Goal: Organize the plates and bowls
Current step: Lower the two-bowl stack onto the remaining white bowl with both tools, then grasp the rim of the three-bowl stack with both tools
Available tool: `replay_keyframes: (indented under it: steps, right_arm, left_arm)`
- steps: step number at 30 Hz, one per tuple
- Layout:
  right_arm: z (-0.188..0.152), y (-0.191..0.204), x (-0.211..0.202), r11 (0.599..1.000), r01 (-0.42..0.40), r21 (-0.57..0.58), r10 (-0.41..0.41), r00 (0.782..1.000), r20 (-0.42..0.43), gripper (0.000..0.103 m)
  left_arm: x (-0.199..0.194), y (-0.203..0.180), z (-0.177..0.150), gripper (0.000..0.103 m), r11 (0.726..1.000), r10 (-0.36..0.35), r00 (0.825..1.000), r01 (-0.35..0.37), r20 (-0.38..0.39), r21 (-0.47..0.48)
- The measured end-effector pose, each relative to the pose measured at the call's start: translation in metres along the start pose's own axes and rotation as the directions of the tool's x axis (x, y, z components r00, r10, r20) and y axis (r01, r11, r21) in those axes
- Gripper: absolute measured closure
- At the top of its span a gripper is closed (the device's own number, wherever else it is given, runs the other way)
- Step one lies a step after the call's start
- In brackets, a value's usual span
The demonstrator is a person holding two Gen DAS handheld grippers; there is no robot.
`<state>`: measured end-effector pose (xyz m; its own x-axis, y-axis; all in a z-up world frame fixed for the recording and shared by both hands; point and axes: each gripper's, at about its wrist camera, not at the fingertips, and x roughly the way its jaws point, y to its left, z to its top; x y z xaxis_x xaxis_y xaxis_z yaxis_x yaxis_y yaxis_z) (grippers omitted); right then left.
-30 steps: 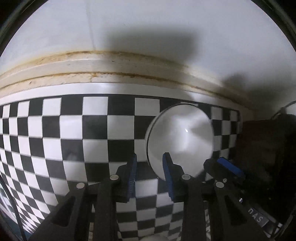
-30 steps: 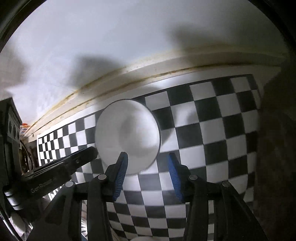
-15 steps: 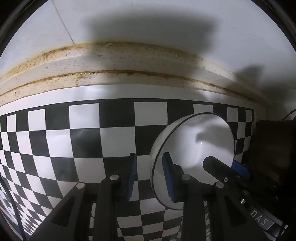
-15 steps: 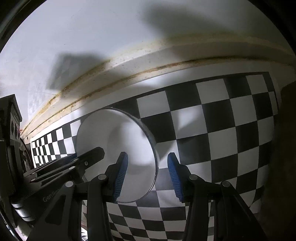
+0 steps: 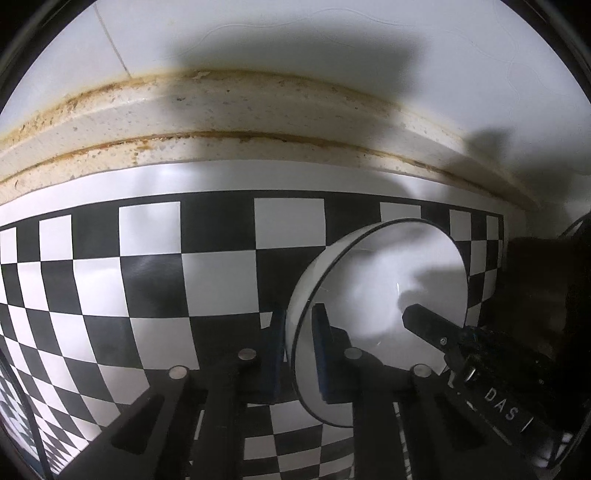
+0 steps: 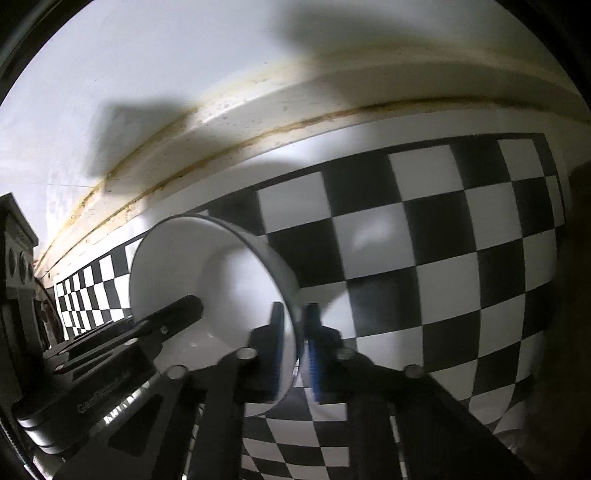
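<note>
A white bowl with a thin dark rim (image 5: 384,291) sits on the black-and-white checkered mat (image 5: 155,266). My left gripper (image 5: 298,350) is shut on the bowl's left rim, one blue pad inside and one outside. My right gripper (image 6: 295,343) is shut on the opposite rim of the same bowl (image 6: 207,269). Each gripper shows in the other's view, the right one at the bowl's right side (image 5: 436,328), the left one at its left side (image 6: 173,314).
The checkered mat ends at a stained cream ledge (image 5: 258,114) below a white wall (image 5: 295,33). A dark object (image 5: 546,295) stands to the right of the bowl, and another dark edge (image 6: 576,258) lies at the right of the mat.
Both grippers moved forward onto the bowl and closed on its rim, left on the left side, right on the right side. The wall and ledge look closer.
</note>
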<state>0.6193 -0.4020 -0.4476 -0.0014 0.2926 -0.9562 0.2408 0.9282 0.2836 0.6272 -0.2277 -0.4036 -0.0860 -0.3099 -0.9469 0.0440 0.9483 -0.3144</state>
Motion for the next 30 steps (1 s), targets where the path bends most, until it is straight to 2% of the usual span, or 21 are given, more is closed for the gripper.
replay_keyframes:
  steps: [9,18,30]
  right_arm:
    - [-0.011,0.001,-0.008,1.0,0.002,-0.021,-0.002,1.0,0.008,0.095]
    - [-0.032,0.012,-0.034,0.999,0.001,-0.051,0.0,0.999,0.032,0.095]
    - [-0.106,0.025,-0.093,0.994,-0.01,-0.106,0.02,0.995,0.093,0.095]
  left_arm:
    - [-0.009,-0.013,-0.014,0.091,1.0,0.004,1.0,-0.005,0.022,0.023]
    - [-0.043,-0.021,-0.042,0.091,0.998,-0.005,0.997,0.001,0.07,0.057]
    - [-0.102,-0.03,-0.109,0.091,0.994,-0.027,0.991,0.013,0.131,0.111]
